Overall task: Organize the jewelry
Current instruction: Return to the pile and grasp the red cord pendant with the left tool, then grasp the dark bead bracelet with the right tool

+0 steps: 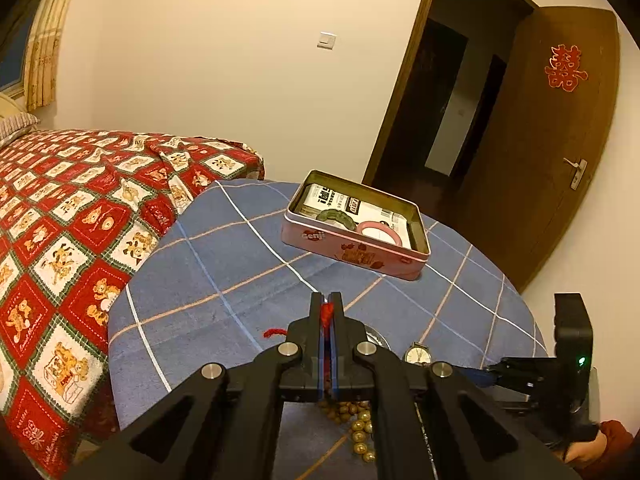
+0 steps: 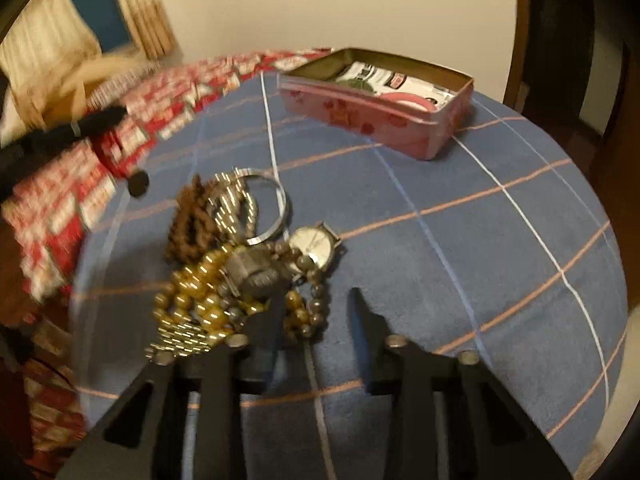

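My left gripper (image 1: 330, 295) is shut on a red cord (image 1: 327, 314) and holds it above the round table; in the right wrist view the cord (image 2: 107, 156) hangs from it with a dark pendant (image 2: 138, 183) at the end. A pink tin (image 1: 356, 226) stands open at the far side, holding a green bangle (image 1: 334, 218) and a pink bangle (image 1: 380, 232). It also shows in the right wrist view (image 2: 376, 108). A jewelry pile (image 2: 228, 264) with gold beads, a silver ring and a watch (image 2: 314, 246) lies on the cloth. My right gripper (image 2: 318, 300) is open beside the pile.
The table has a blue checked cloth (image 1: 240, 264). A bed with a red bear-print cover (image 1: 68, 216) stands to the left. A brown door (image 1: 552, 128) stands open at the right, behind the table.
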A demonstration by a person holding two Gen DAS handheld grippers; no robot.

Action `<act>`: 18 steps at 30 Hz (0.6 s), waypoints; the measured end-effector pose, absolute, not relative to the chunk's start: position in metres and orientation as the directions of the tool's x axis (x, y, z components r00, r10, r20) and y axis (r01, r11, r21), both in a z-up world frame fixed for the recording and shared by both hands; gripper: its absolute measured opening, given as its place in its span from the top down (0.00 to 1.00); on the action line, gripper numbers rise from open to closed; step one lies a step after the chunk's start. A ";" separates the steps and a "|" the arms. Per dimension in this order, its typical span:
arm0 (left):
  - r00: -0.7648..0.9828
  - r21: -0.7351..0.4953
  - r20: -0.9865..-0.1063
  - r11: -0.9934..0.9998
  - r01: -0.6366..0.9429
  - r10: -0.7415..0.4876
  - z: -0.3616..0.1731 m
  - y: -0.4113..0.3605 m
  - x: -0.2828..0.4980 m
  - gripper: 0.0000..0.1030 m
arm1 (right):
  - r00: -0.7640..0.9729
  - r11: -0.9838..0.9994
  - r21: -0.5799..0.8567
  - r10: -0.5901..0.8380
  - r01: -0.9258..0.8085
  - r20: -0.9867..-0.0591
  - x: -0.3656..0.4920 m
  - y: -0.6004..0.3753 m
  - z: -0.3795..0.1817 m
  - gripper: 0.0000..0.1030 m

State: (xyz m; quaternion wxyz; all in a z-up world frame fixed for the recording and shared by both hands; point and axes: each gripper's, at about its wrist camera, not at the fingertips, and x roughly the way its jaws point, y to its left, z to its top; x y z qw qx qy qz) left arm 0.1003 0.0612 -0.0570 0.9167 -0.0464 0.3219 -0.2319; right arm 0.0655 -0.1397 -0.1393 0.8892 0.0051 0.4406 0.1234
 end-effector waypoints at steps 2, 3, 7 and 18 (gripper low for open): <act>0.684 -0.235 -0.570 0.888 0.395 -0.455 -0.057 0.060 0.101 1.00 | 0.590 0.970 0.096 0.214 -0.224 -0.779 0.067 -0.136 -0.139 0.75; 0.684 -0.237 -0.571 0.889 0.393 -0.454 -0.058 0.060 0.101 1.00 | 0.589 0.969 0.092 0.213 -0.229 -0.779 0.069 -0.136 -0.139 0.82; 0.682 -0.244 -0.575 0.891 0.383 -0.451 -0.059 0.062 0.103 1.00 | 0.568 0.966 0.109 0.228 -0.236 -0.791 0.072 -0.138 -0.138 0.87; 0.697 -0.251 -0.546 0.884 0.394 -0.465 -0.047 0.059 0.107 0.99 | 0.692 0.951 0.199 0.308 -0.235 -0.653 0.068 -0.159 -0.064 0.87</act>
